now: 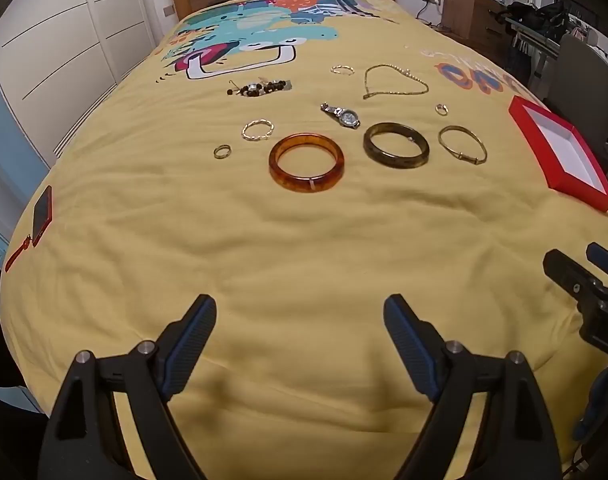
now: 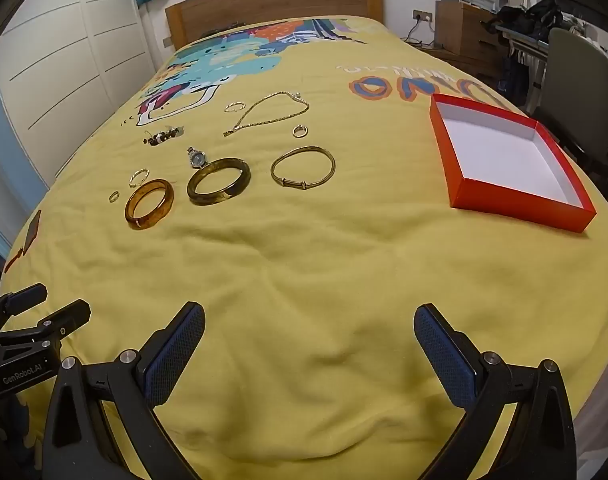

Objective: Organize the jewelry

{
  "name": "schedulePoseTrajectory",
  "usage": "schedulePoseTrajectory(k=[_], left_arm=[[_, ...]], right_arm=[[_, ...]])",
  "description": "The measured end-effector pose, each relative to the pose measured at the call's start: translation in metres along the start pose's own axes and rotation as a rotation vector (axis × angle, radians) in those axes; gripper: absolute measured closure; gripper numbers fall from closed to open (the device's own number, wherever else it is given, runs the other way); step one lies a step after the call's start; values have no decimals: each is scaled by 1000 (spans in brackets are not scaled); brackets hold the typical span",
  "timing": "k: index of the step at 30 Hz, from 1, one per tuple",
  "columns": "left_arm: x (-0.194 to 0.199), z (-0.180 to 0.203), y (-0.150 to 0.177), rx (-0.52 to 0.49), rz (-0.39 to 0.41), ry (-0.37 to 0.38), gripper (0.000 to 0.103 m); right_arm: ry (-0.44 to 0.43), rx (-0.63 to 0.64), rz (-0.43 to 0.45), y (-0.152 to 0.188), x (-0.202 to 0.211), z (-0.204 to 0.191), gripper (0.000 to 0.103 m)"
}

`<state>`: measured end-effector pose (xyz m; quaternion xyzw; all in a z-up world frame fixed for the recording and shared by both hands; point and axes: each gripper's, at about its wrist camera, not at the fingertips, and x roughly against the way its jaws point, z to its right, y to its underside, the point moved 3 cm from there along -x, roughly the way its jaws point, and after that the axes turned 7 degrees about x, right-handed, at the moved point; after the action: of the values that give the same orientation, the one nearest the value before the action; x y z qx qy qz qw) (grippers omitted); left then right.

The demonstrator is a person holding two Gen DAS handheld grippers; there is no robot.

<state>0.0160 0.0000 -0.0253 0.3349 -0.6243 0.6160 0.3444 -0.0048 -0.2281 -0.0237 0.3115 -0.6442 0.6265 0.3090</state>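
- Left gripper (image 1: pixel 300 316): fingers spread wide, nothing between them, above bare yellow bedspread (image 1: pixel 304 248).
- Right gripper (image 2: pixel 308 326): fingers likewise apart, holding nothing.
- Red box (image 2: pixel 519 200): lidless, white inside, at right side of bedspread, well apart from jewelry.
- Amber bangle (image 1: pixel 306 162), dark bangle (image 1: pixel 396 145), thin gold bangle (image 1: pixel 462 145): in a row, flat, not touching.
- Wristwatch (image 1: pixel 341 115): just behind dark bangle.
- Gold chain (image 1: pixel 395 80), bead cluster (image 1: pixel 256 88), several small rings: farther back.

Three bangles (image 1: pixel 306 162) lie on the bed, plus one watch (image 1: pixel 341 115) and one chain (image 1: pixel 395 81). One red box (image 2: pixel 507 160) sits alone.
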Motion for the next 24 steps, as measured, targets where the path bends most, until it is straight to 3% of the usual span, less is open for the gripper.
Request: schedulePoseTrajectory(k=[24], left_arm=[[3,-1,-2,22,2,10,18]], right_arm=[[4,2,2,-3,1,-1,1]])
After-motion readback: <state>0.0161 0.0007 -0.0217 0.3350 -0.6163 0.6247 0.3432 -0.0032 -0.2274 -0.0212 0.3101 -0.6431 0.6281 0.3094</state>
